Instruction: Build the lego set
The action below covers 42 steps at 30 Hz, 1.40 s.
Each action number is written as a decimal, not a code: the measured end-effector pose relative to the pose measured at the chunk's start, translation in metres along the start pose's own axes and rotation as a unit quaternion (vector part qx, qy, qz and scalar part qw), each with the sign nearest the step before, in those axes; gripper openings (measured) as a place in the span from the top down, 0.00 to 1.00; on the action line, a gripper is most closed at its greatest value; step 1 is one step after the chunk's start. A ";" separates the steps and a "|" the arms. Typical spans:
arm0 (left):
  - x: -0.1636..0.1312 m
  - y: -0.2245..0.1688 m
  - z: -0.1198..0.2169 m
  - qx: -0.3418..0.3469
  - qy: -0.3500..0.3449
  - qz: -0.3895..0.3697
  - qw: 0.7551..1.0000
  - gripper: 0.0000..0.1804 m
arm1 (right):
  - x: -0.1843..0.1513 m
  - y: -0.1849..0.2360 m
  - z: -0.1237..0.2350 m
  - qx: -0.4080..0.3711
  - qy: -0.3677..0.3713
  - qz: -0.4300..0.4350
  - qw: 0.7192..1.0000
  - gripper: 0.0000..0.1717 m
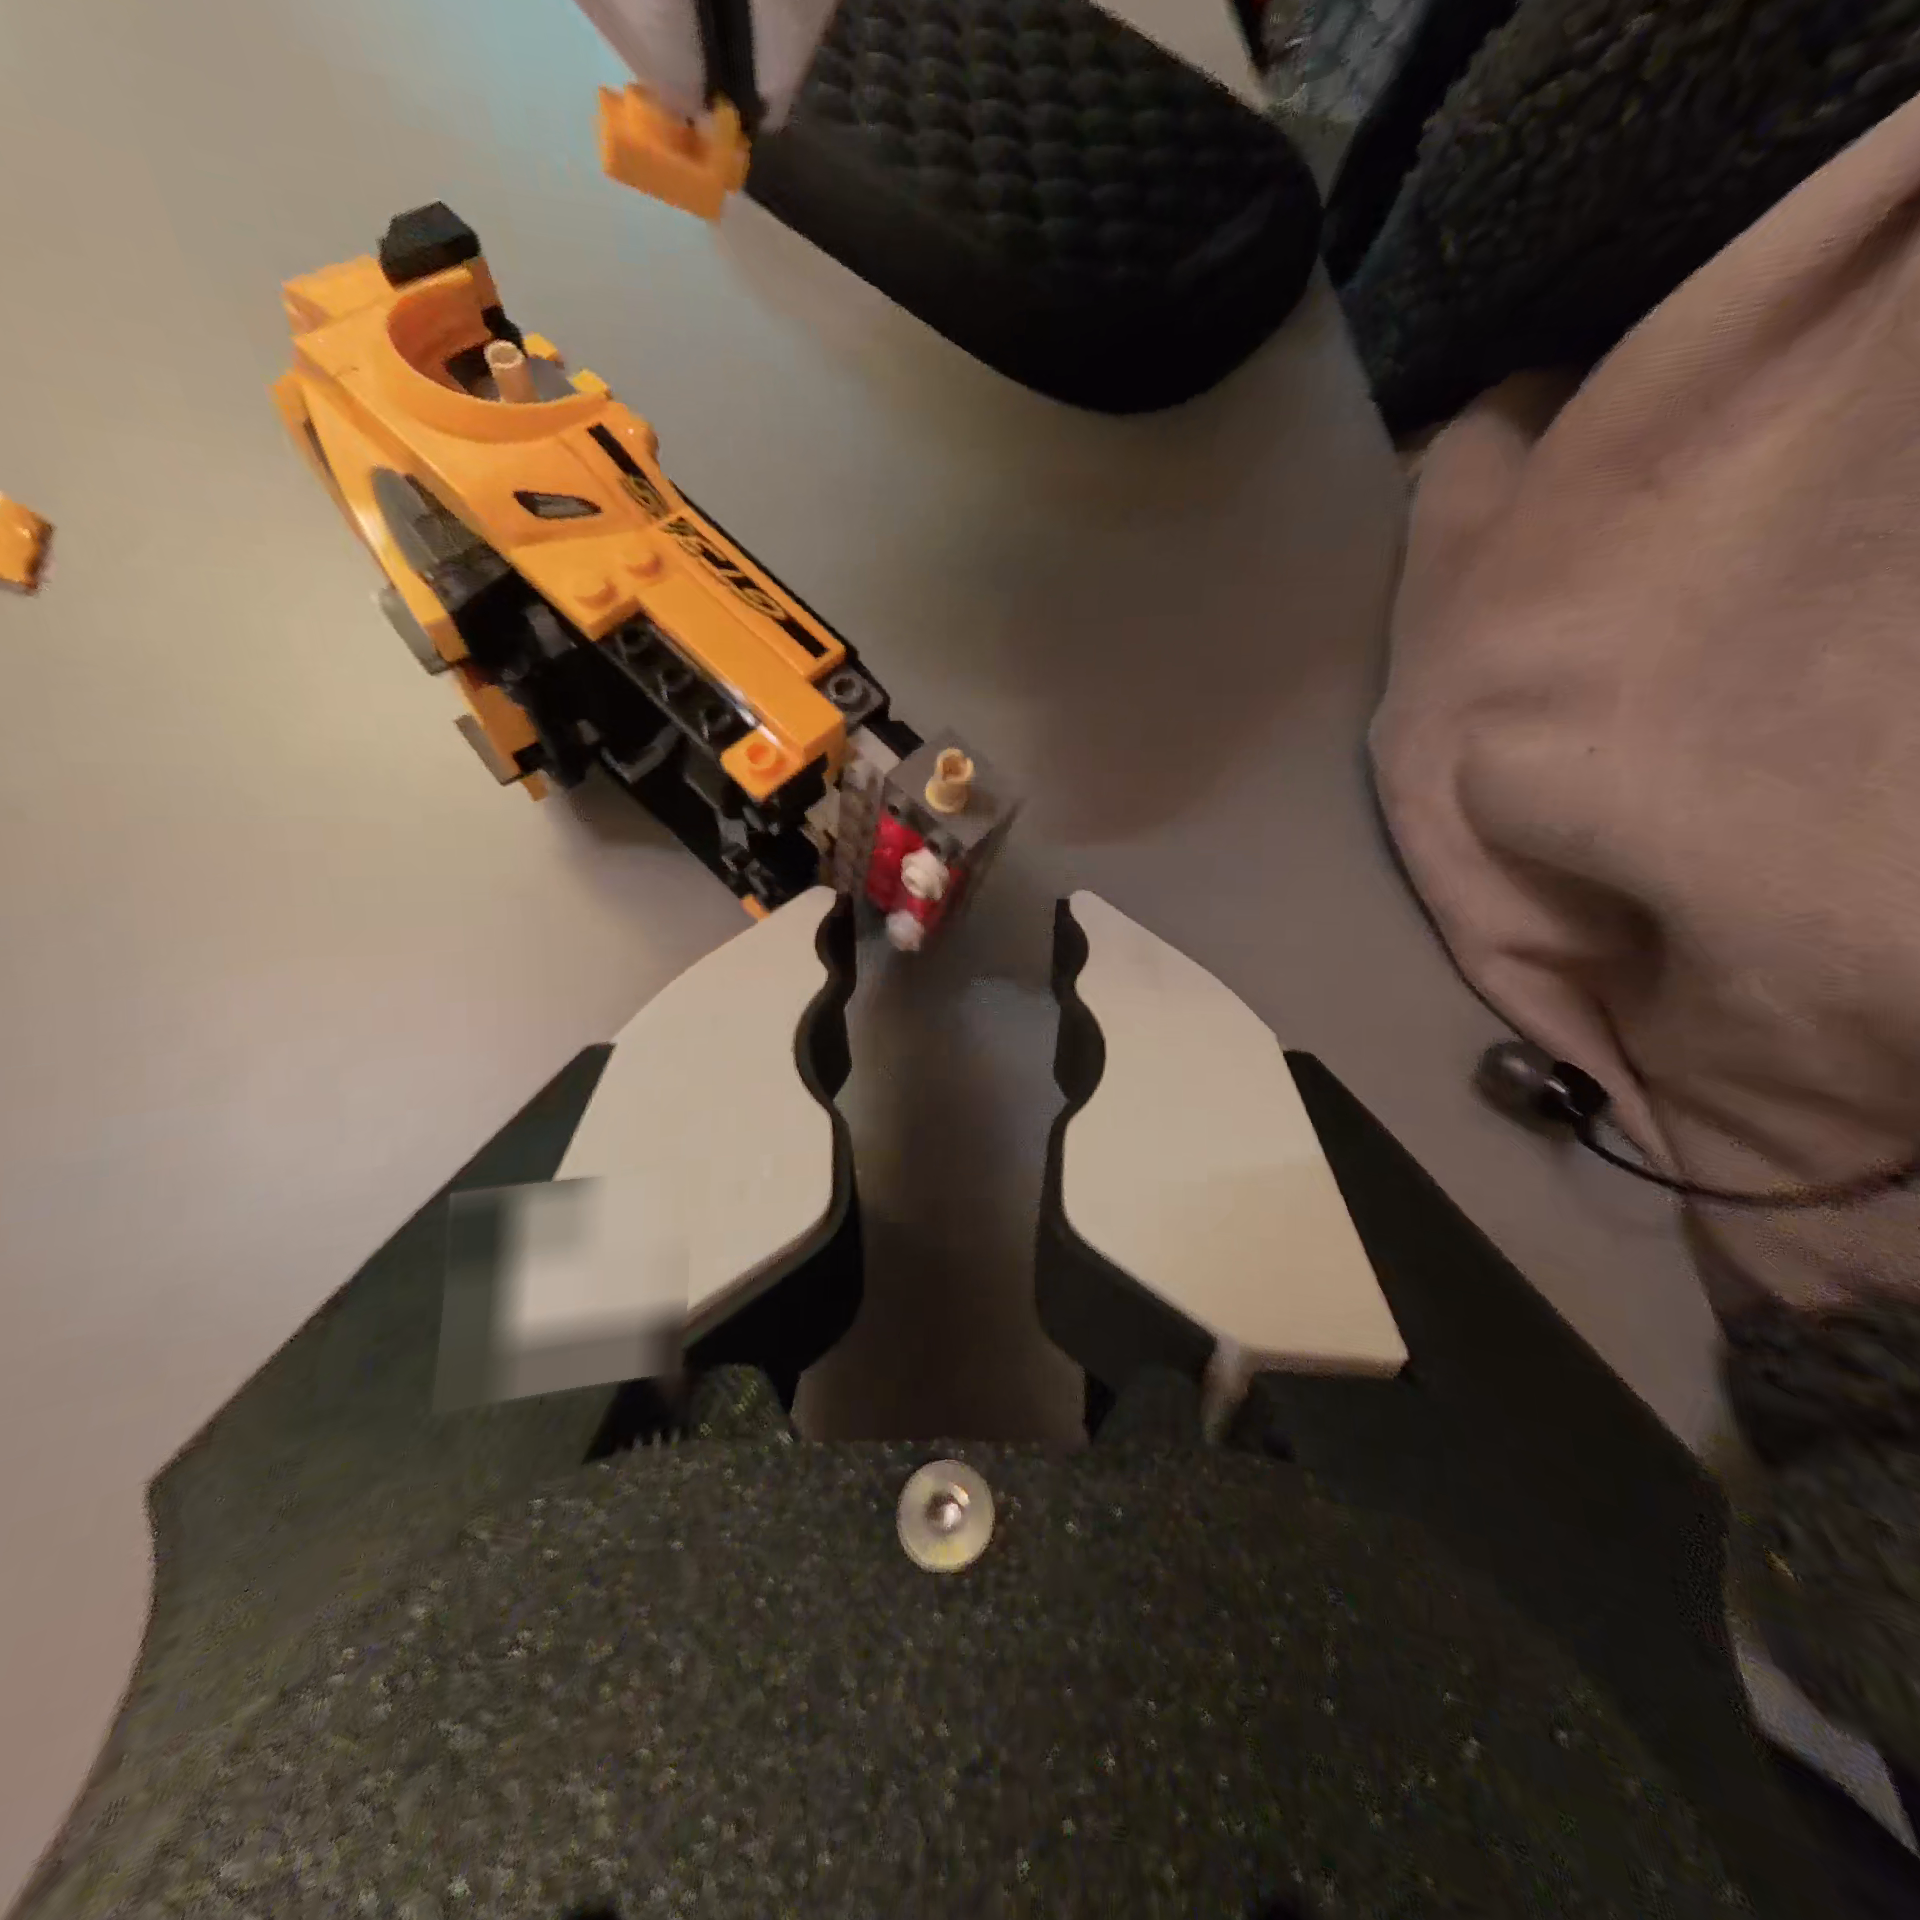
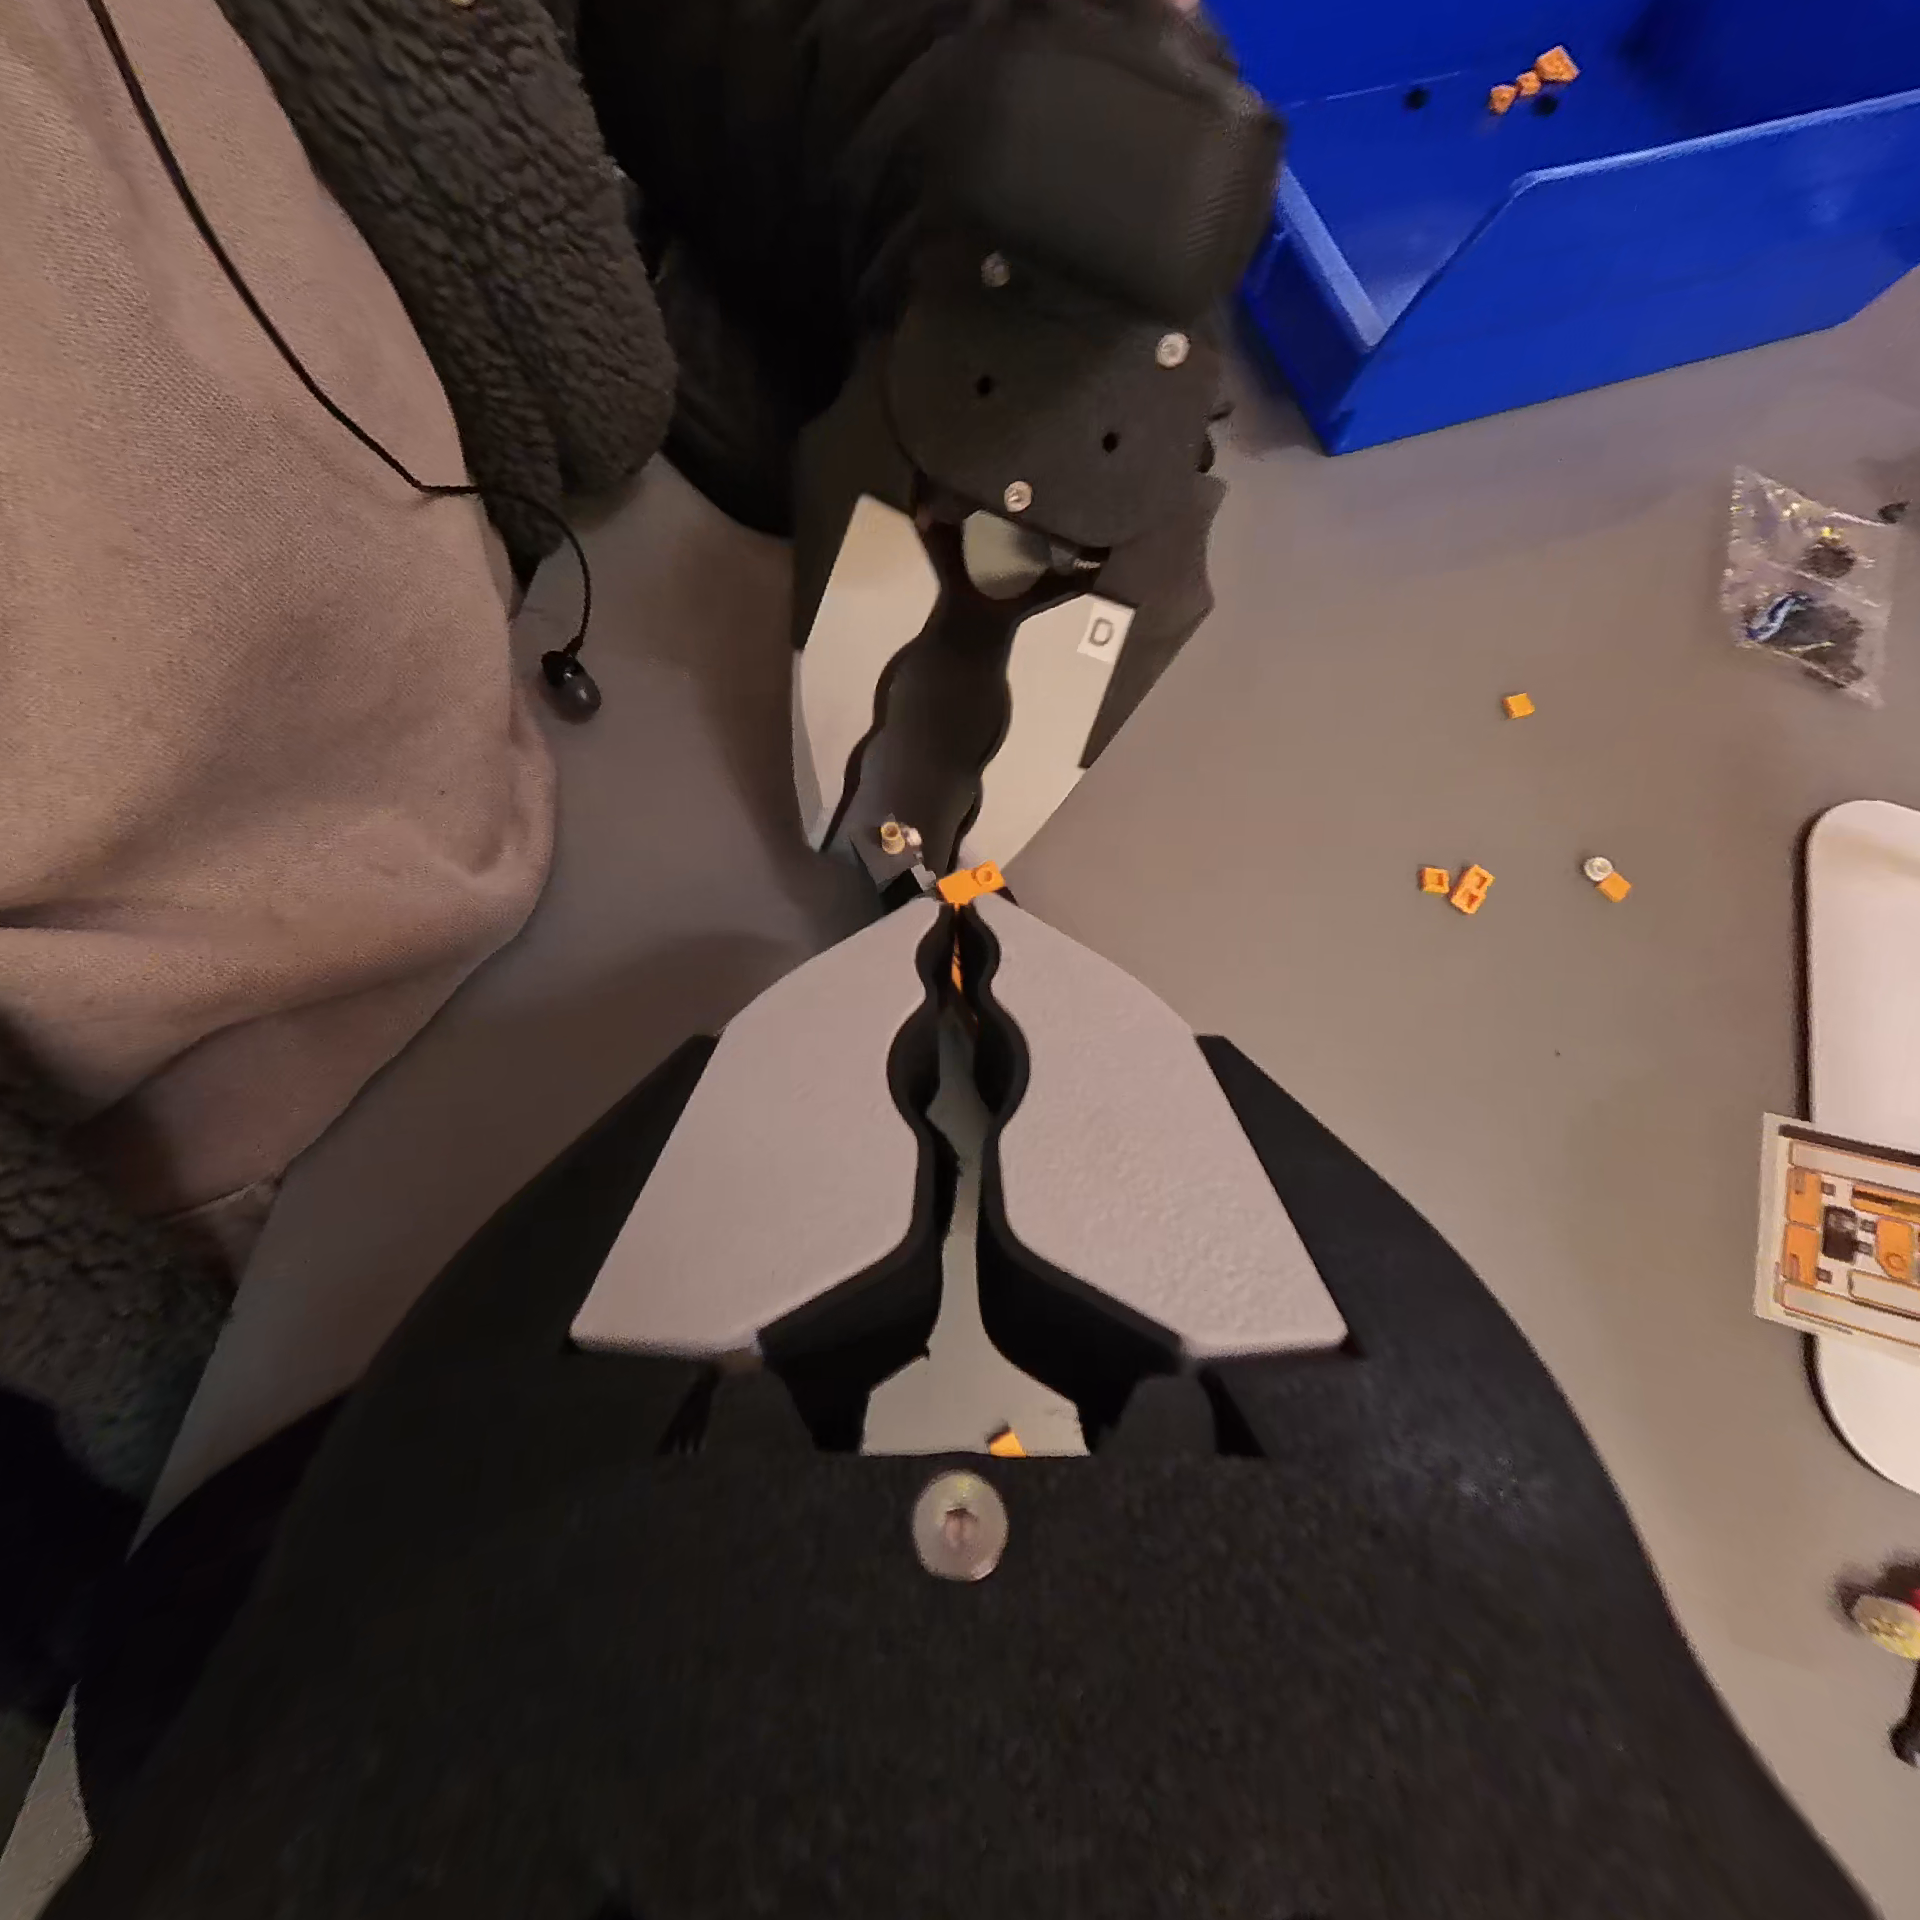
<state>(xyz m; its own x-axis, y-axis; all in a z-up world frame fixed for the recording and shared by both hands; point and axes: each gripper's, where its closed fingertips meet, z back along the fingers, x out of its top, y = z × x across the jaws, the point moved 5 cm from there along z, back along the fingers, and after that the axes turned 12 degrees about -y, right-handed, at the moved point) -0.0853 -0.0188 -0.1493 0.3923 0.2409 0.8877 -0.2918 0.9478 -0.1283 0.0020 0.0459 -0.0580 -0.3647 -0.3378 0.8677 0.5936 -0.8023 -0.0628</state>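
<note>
A grey table (image 2: 1351, 644) carries a blue plastic bin (image 2: 1558, 270) with small orange bricks inside, and a half-built orange and black toy brick car (image 1: 561, 582). The left gripper (image 1: 951, 914) has its jaws apart, with nothing pressed between them; the car's grey and red end block (image 1: 935, 842) lies just before its tips. The right gripper (image 2: 961, 914) is closed, pinching a small orange brick plate (image 1: 675, 145). Loose orange bricks (image 2: 1465, 885) lie well apart.

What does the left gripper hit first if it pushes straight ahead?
Likely the grey block with the red piece at the toy car's near end. It sits just past the open left gripper, nearer its left finger. Depth unclear.
</note>
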 end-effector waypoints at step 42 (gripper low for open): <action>0.074 0.000 0.057 -0.047 -0.347 0.096 0.932 0.98 | 0.039 0.008 -0.019 -0.069 -0.222 -0.070 0.970 0.98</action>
<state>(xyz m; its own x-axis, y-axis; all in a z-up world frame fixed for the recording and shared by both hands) -0.1061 -0.0127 -0.0584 -0.3265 0.2461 0.9126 -0.2082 0.9231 -0.3234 -0.0206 0.0169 -0.0343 -0.0719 -0.0005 0.9974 0.4473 -0.8938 0.0318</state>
